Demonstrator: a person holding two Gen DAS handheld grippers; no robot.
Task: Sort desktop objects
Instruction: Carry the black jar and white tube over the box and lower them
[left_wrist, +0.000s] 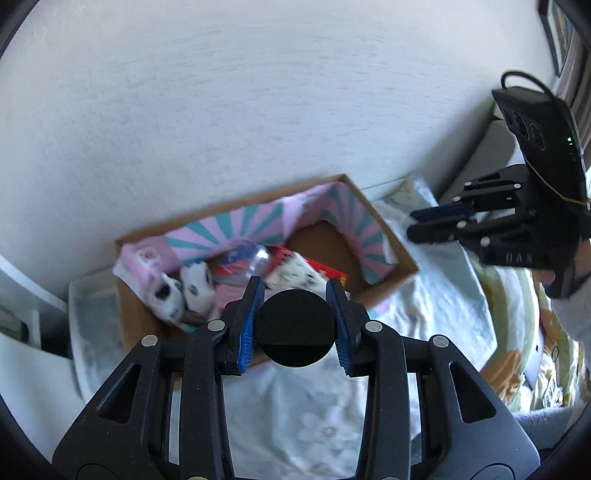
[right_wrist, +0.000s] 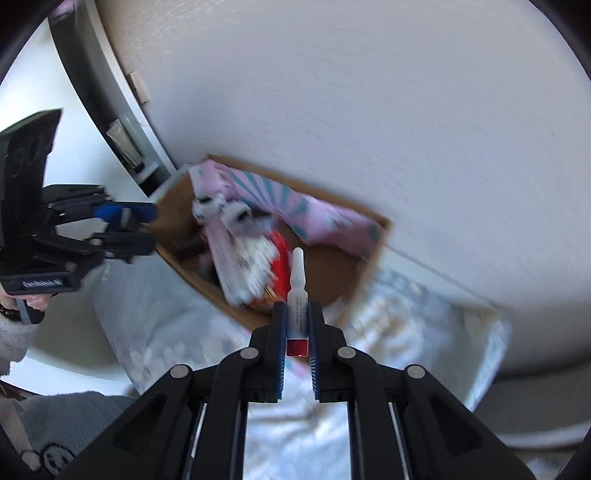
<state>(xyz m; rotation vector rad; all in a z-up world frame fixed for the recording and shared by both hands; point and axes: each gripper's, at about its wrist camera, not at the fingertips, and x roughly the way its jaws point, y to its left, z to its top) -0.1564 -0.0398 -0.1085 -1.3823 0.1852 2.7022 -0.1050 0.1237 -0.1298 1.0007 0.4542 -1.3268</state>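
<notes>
Where box (left_wrist: 391, 254) sits, wall (left_wrist: 221, 110) behind.

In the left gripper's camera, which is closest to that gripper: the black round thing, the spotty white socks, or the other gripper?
1. Black round disc: clamped between the left gripper pads.
2. Spotty white socks: just ahead, left, inside the cardboard box.
3. Right gripper: farthest, far right, beyond the box.

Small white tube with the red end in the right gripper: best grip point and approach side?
Grip the white tube across its straight body, just above the red end, as the right gripper does now. Come from the red end along its length: the body is parallel-sided, while the nozzle tapers and would likely slip.
</notes>
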